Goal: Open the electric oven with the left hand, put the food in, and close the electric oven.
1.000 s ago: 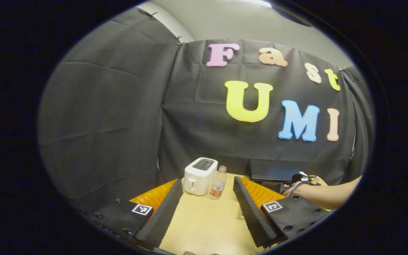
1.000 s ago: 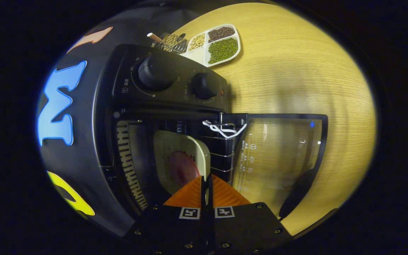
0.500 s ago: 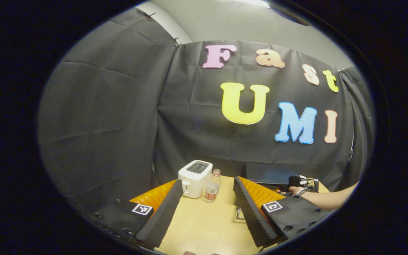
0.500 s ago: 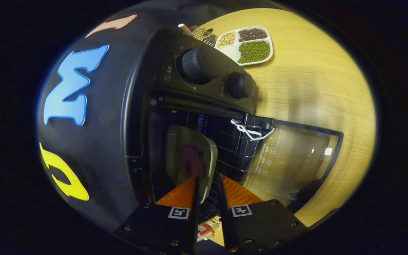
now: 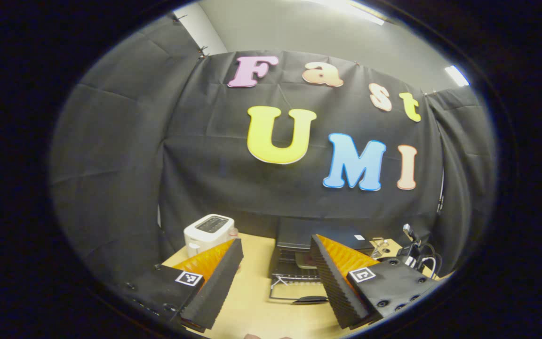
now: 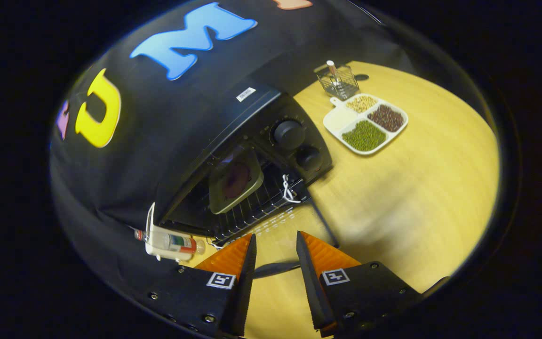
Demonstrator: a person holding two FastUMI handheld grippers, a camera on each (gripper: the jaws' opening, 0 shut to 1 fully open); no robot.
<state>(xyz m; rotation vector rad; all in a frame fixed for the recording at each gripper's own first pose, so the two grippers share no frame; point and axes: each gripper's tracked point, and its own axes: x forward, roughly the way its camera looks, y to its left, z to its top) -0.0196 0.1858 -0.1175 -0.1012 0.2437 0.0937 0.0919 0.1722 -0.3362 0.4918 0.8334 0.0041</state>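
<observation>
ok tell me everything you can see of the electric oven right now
The electric oven is a black countertop box standing on the wooden table against the booth's cloth wall. Two round knobs sit on its control panel. Its glass door is folded down flat, handle toward the grippers. On the wire rack inside lies a pale plate with dark food. A white cord hangs at the rack's front.

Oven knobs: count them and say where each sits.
2, both on the oven's control panel beside the open cavity: a larger knob farther back, a smaller one nearer the gripper.
</observation>
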